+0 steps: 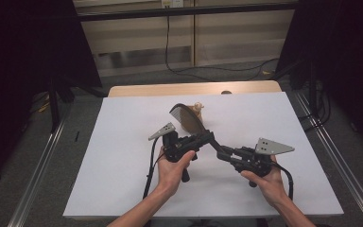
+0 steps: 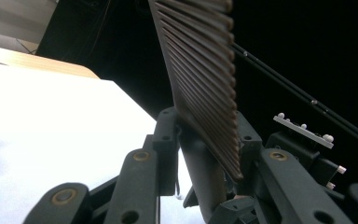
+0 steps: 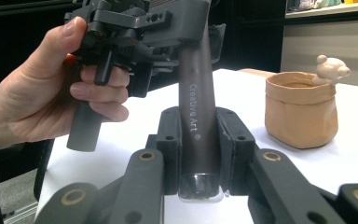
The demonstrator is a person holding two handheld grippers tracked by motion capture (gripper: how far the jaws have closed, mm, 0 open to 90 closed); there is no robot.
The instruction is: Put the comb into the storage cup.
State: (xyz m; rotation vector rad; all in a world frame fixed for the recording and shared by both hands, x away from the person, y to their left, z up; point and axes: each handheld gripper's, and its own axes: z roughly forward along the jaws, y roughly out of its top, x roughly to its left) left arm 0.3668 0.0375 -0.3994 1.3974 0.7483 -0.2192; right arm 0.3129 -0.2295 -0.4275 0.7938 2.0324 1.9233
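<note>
A dark brown comb [image 1: 185, 116] with a wide toothed head and a round handle marked "Creative Art" [image 3: 196, 107] is held up over the white table sheet [image 1: 123, 142]. My left gripper [image 1: 207, 137] is shut on the handle just under the toothed head [image 2: 200, 79]. My right gripper [image 1: 220, 151] is shut on the handle's lower end, which sits between its pads [image 3: 199, 135]. The two grippers meet tip to tip over the middle of the sheet. In the right gripper view, a hand wraps the left gripper's grip [image 3: 116, 32].
A tan pot [image 3: 300, 109] with a small bear figure on its rim stands on the sheet just behind the comb [image 1: 197, 109]. The wooden table edge [image 1: 194, 88] shows at the far side. Dark frames and a floor cable surround the table.
</note>
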